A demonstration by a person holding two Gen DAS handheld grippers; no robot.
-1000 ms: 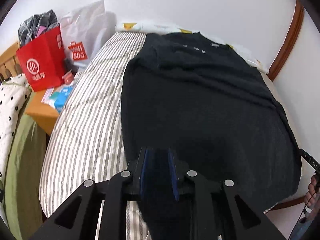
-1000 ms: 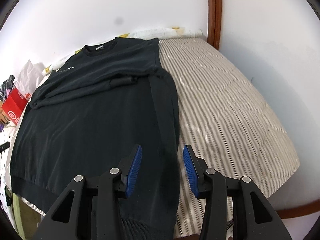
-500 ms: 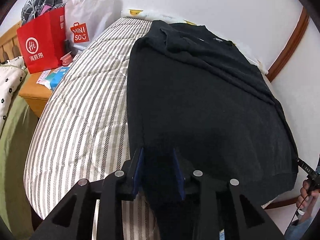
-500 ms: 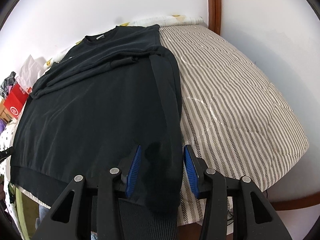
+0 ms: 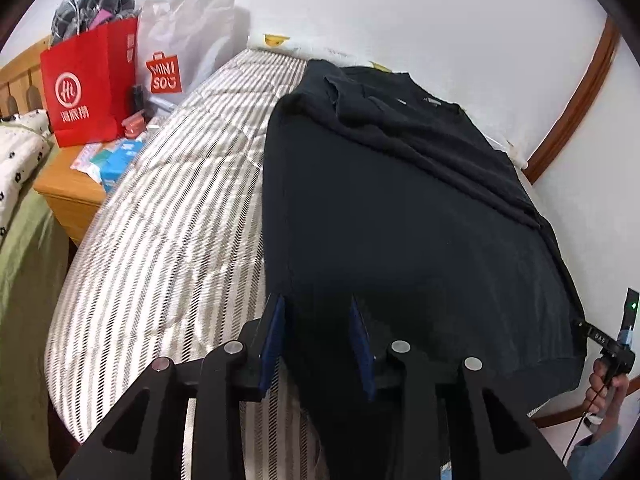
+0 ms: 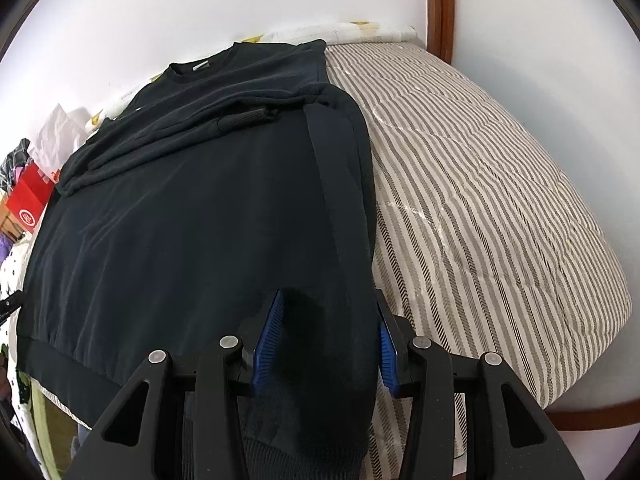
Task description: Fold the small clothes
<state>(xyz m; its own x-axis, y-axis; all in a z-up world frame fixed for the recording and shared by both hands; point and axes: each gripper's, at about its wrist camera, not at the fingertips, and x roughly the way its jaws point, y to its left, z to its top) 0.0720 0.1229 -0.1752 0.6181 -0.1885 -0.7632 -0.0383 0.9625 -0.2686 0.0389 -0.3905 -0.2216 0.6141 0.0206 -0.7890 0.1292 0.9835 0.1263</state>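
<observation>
Far left, a nightstand [image 5: 68,200] carries a red bag [image 5: 86,92] and a white bag [image 5: 180,40]. A black sweatshirt [image 5: 400,208] lies flat on the striped bed [image 5: 168,200], collar at the far end by the wall, hem at the near edge, one sleeve folded across the chest. Left gripper [image 5: 318,336] sits at the near left hem corner, fingers [image 5: 272,336] parted with dark cloth between them; cannot tell if the pads actually press it. Right gripper [image 6: 328,340] sits at the near right hem corner, fingers [image 6: 266,340] wide apart, straddling the sweatshirt's right edge and cuff without clamping. Bare striped bed to the right of the sweatshirt.
</observation>
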